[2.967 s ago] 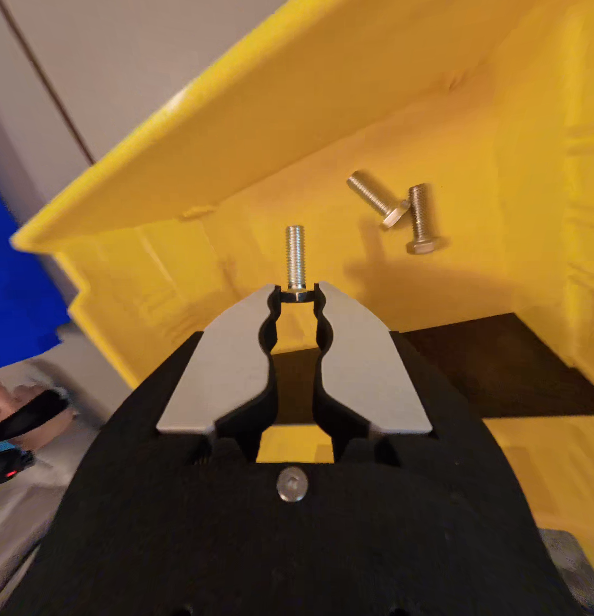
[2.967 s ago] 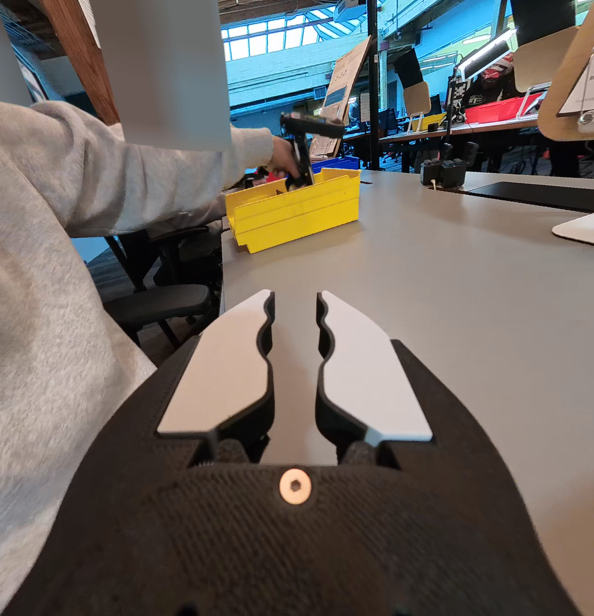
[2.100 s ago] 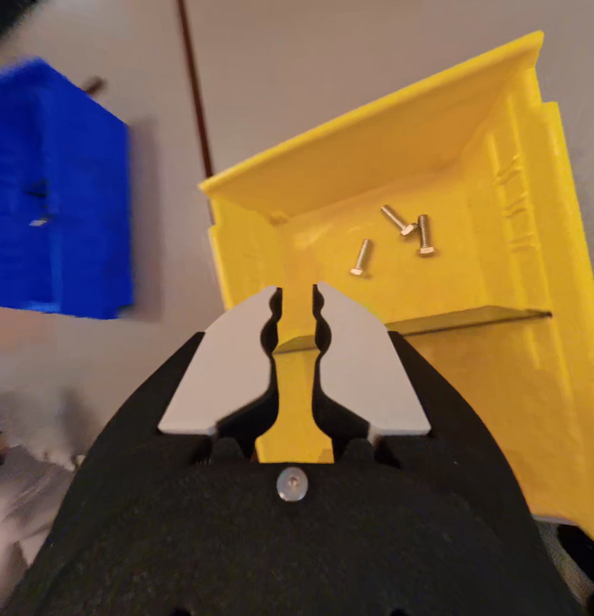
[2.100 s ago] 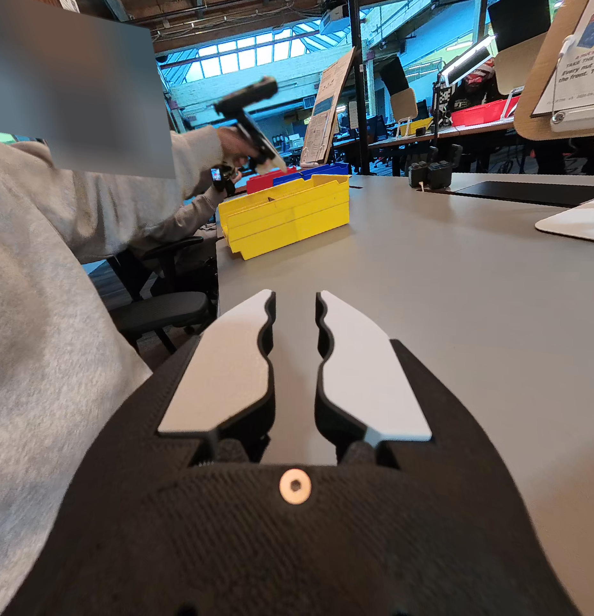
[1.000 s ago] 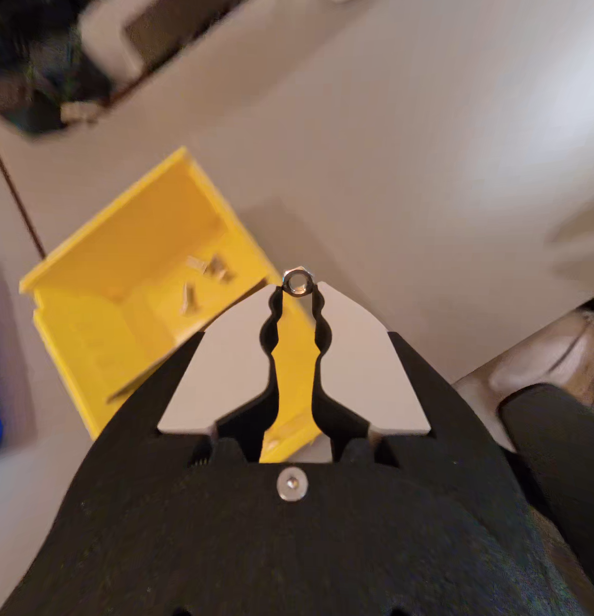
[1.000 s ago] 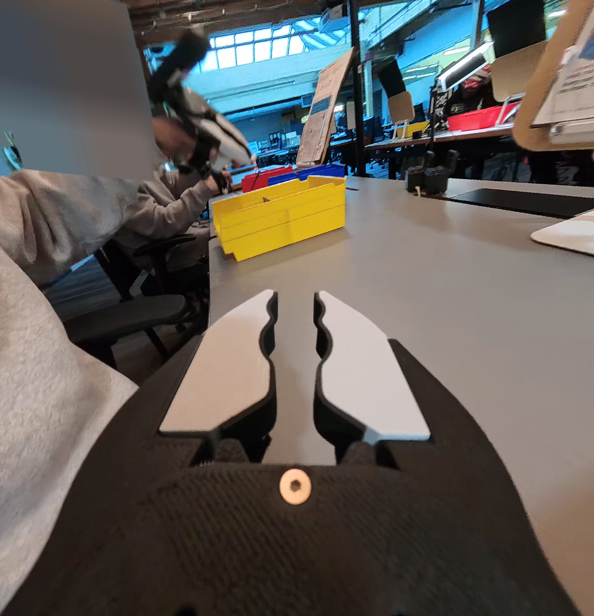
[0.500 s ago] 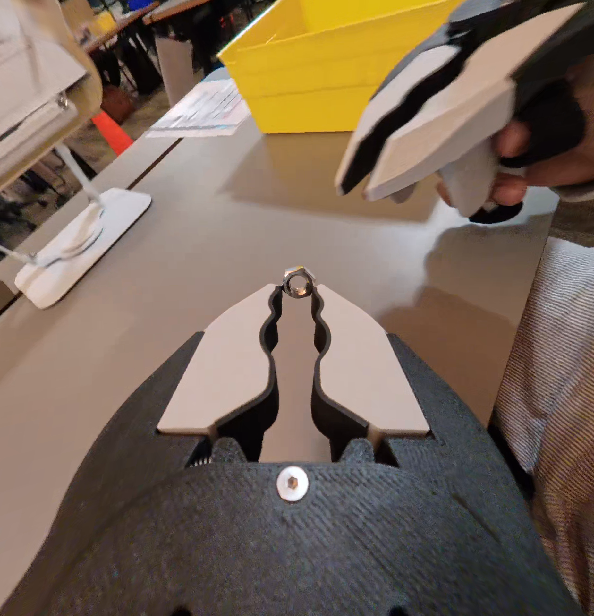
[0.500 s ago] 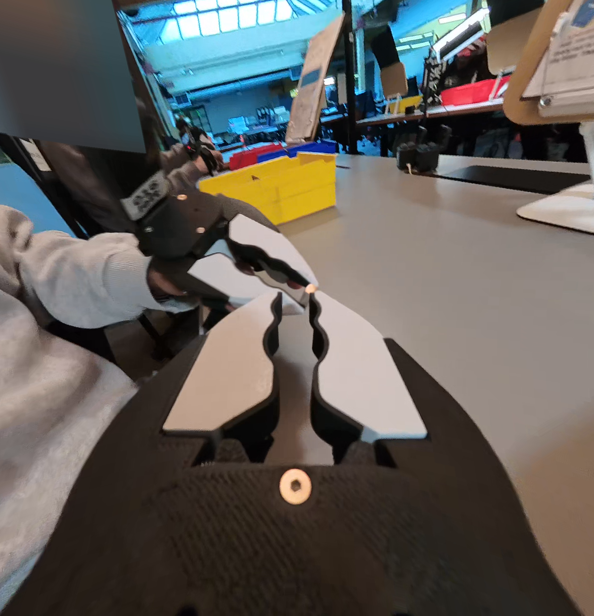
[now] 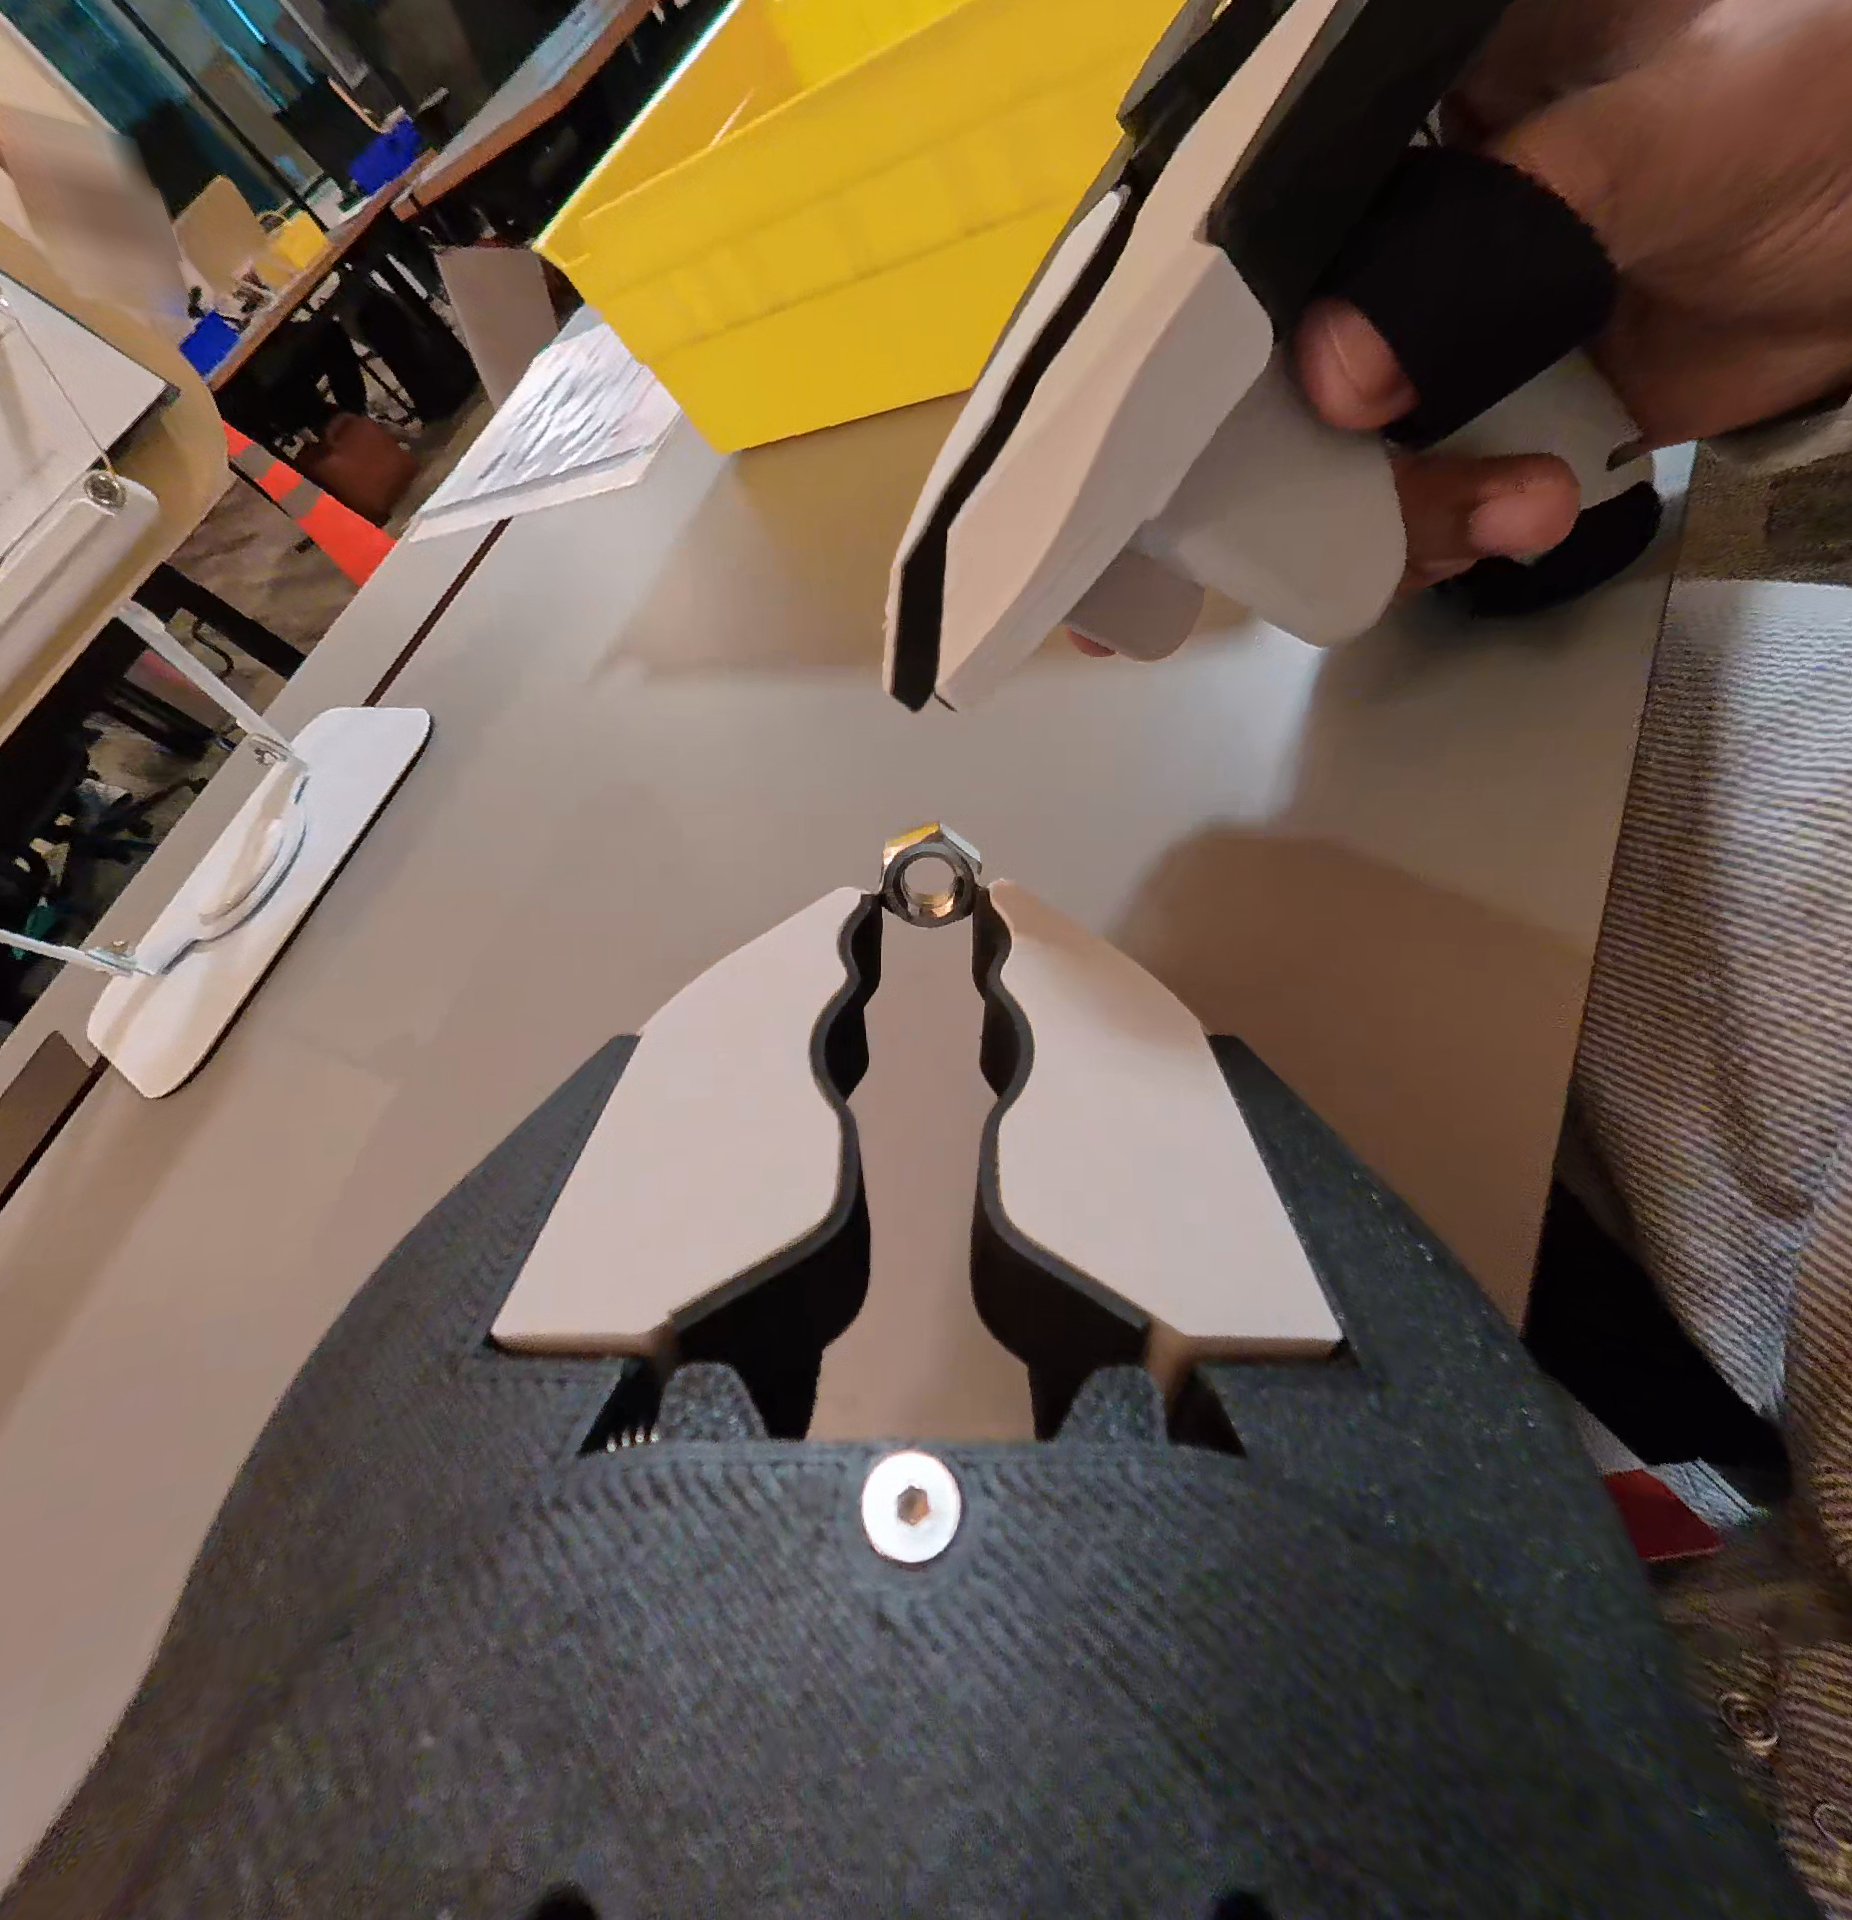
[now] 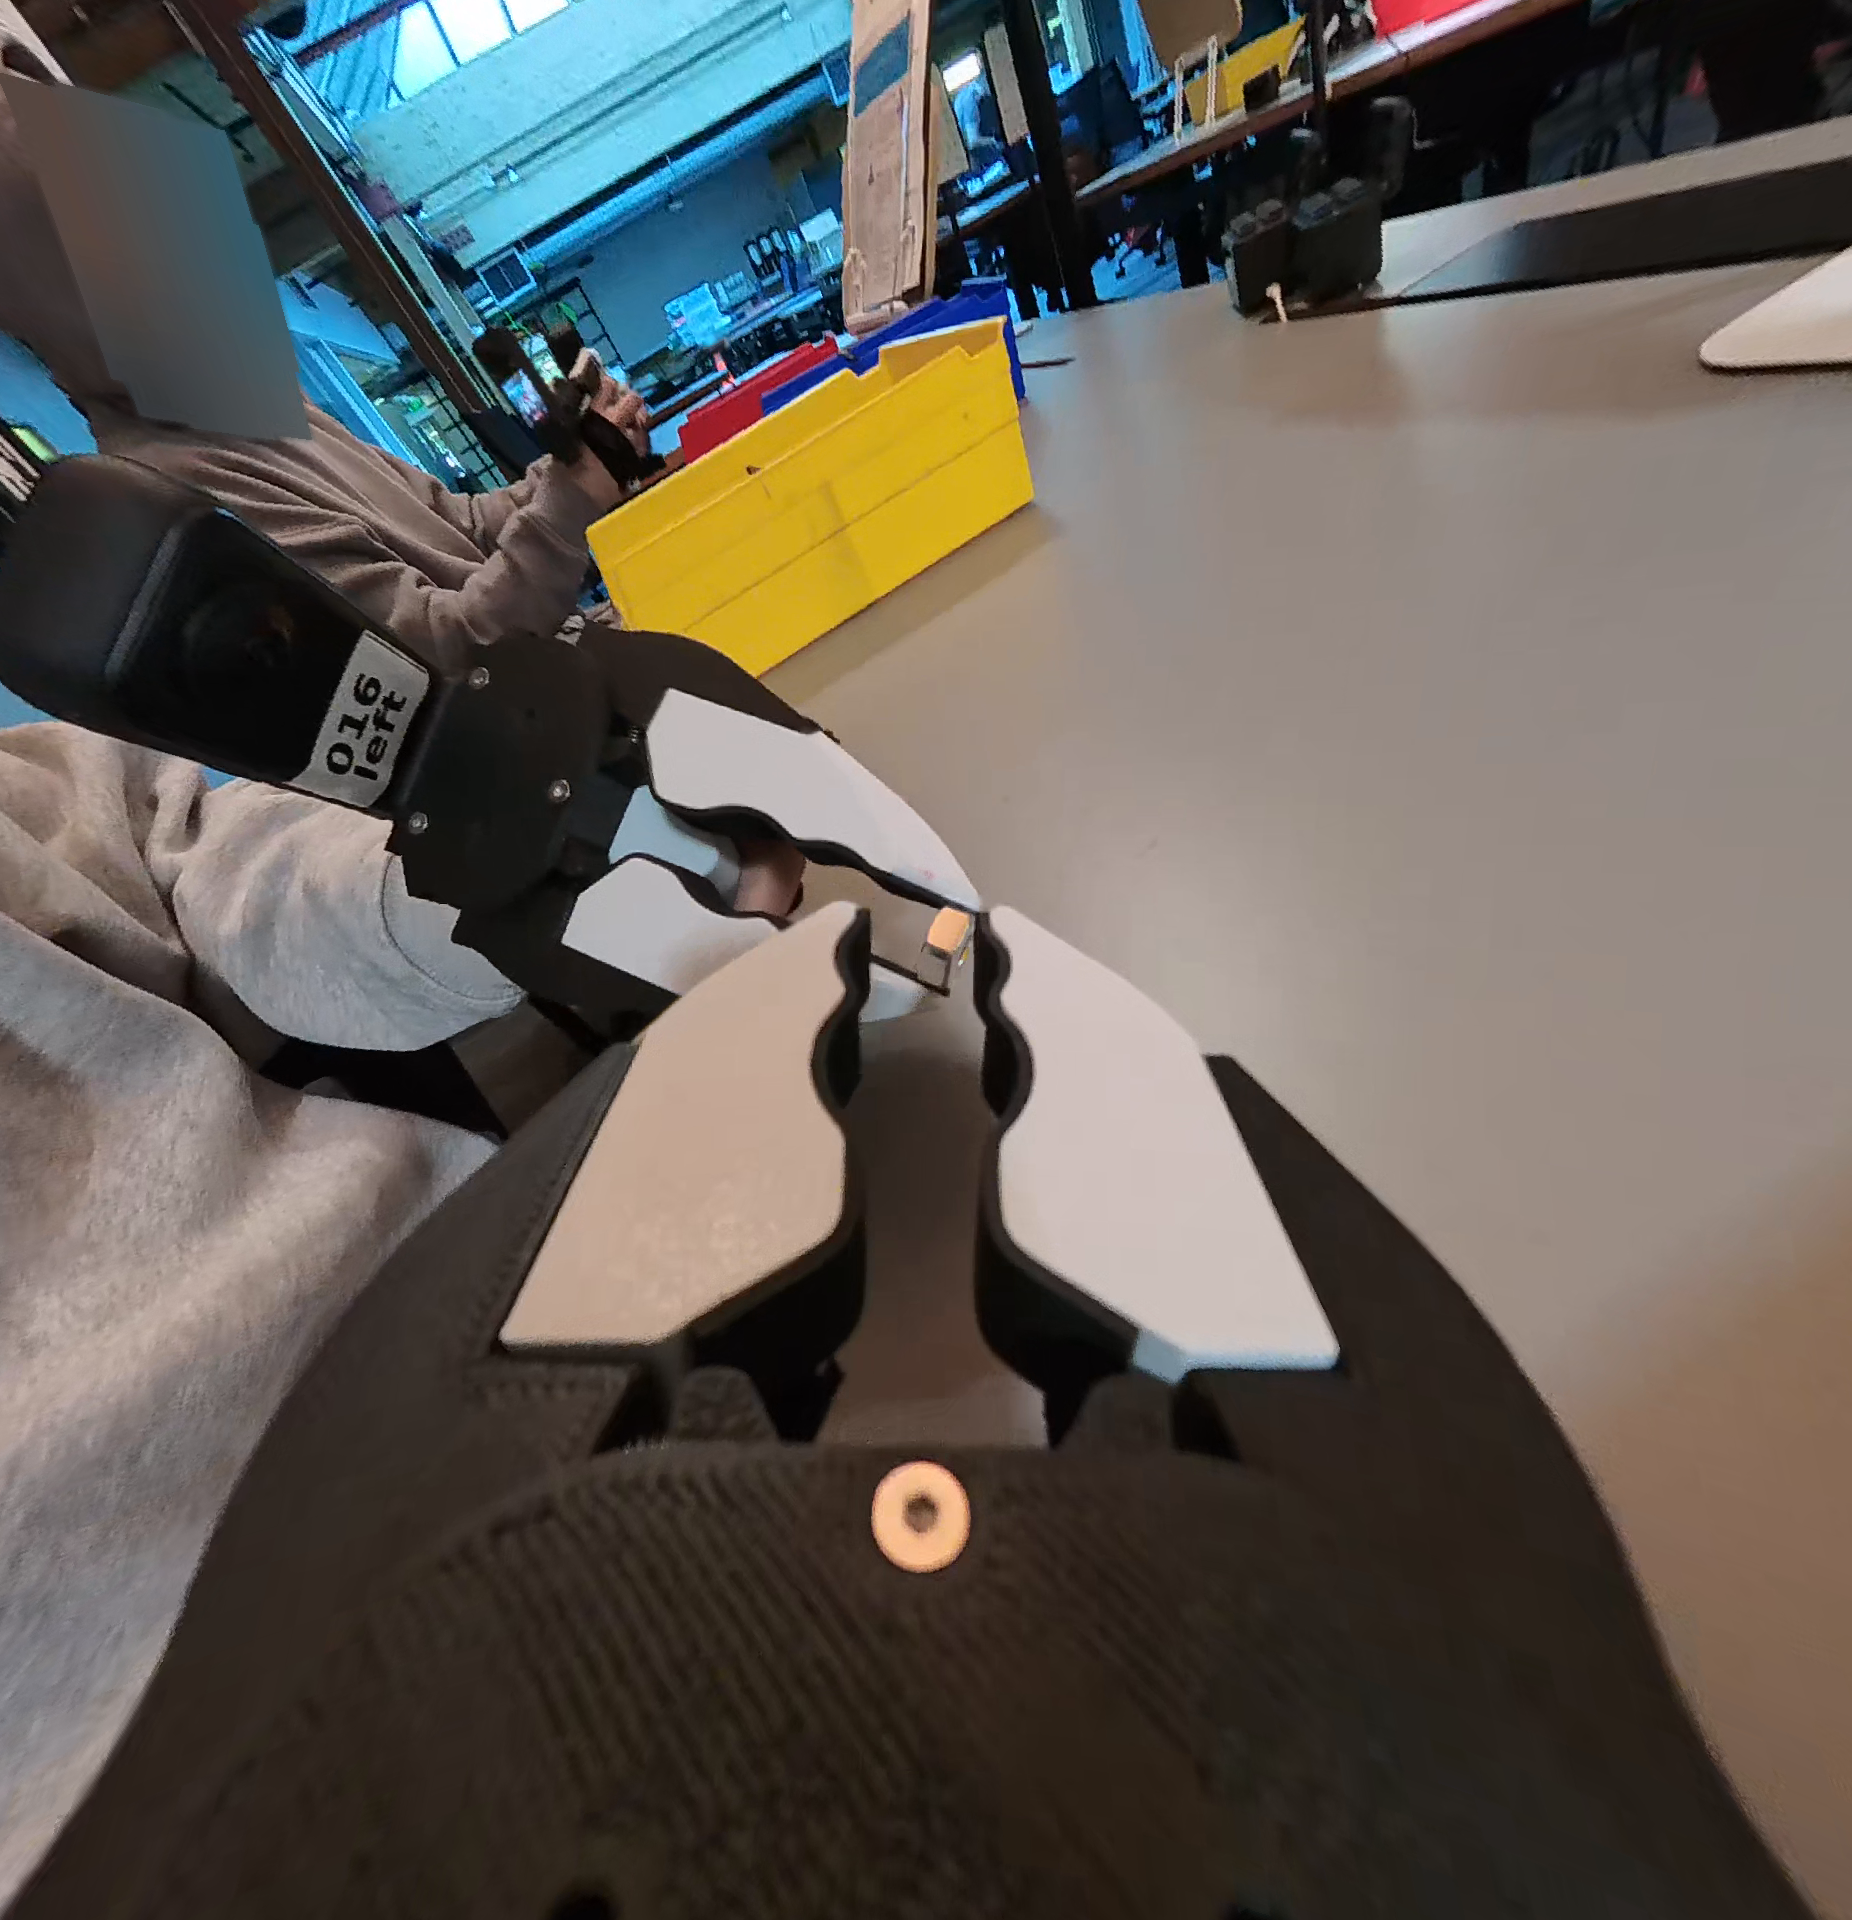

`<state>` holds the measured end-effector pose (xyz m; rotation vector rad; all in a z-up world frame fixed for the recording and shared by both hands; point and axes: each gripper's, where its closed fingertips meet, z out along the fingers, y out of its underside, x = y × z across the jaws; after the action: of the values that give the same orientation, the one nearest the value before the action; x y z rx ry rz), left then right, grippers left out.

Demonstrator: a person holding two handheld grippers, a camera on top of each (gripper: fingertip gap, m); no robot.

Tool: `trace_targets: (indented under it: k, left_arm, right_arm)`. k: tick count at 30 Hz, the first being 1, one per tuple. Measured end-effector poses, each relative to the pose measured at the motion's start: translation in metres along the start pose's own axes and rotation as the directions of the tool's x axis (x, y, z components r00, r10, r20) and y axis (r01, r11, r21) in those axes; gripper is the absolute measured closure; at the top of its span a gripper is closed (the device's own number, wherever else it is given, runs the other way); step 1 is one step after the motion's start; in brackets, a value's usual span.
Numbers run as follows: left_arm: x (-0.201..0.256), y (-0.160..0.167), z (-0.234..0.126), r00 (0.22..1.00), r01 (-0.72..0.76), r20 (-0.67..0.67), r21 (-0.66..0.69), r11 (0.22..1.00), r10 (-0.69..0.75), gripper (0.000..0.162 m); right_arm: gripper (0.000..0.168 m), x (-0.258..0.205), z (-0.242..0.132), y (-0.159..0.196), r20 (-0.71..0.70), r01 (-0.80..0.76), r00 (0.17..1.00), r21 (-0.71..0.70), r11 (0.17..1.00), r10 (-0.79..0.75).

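Note:
My left gripper point(image 9: 927, 896) is shut on a small steel hex nut point(image 9: 927, 888), pinched at the fingertips with its hole facing the camera, above the grey table point(image 9: 641, 748). My right gripper point(image 9: 917, 681) hangs just beyond and above the nut, not touching it. In the right wrist view my right gripper point(image 10: 920, 916) is open and empty, and the left gripper point(image 10: 937, 956) reaches in from the left with the nut point(image 10: 945, 948) showing between my right fingertips. A yellow bin point(image 10: 828, 520) stands farther back; it also shows in the left wrist view point(image 9: 849, 239).
A white stand base point(image 9: 257, 894) and a printed sheet point(image 9: 558, 426) lie on the table to the left. Red point(image 10: 735, 410) and blue point(image 10: 932, 312) bins sit behind the yellow one. Another person point(image 10: 434, 540) works at the bins. My sleeve point(image 10: 174, 1039) fills the left. The grippers are tip to tip, or close to it.
The left gripper lifted out of the yellow bin and swung over to the right gripper, holding the nut. In the last half second the two grippers closed in on each other.

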<state>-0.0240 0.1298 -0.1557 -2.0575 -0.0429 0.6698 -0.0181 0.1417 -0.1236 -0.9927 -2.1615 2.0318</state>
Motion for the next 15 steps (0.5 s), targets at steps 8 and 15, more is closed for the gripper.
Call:
trace_targets:
  k: [8, 15]
  left_arm:
    - [0.007, -0.002, 0.001, 1.000, -0.002, -0.021, 0.012, 1.000, 0.003, 0.143]
    - [0.012, -0.006, 0.001, 1.000, -0.010, -0.018, 0.022, 1.000, 0.011, 0.143]
  right_arm:
    - [0.153, -0.001, 0.011, 0.016, -0.029, -0.038, 0.999, -0.100, 0.994, 0.035]
    - [0.156, 0.002, 0.010, 0.019, -0.042, -0.078, 0.996, -0.111, 0.991, 0.073]
